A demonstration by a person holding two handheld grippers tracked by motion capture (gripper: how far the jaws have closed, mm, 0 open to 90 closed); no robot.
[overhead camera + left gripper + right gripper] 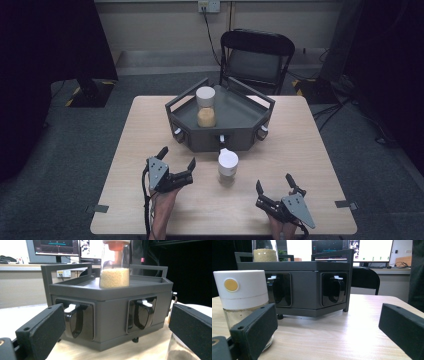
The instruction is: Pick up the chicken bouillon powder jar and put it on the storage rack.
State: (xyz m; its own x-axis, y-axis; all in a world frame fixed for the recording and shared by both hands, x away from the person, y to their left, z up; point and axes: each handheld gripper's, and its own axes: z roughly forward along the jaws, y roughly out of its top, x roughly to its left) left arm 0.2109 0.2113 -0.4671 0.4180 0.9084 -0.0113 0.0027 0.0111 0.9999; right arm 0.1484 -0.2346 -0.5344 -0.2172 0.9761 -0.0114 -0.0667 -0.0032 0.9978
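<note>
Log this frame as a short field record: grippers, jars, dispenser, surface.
left gripper: open, empty, left of the small jar
right gripper: open, empty, right of the small jar
small jar: white lid, upright on table, in front of the dispenser, nearly empty
tall jar: white lid, yellow grains, upright on top of the dispenser
dispenser: dark grey, angled front
table: light wood

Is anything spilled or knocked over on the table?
No. The small jar stands upright on the table, the tall jar upright on the grey stand, and both open grippers rest apart from them.
</note>
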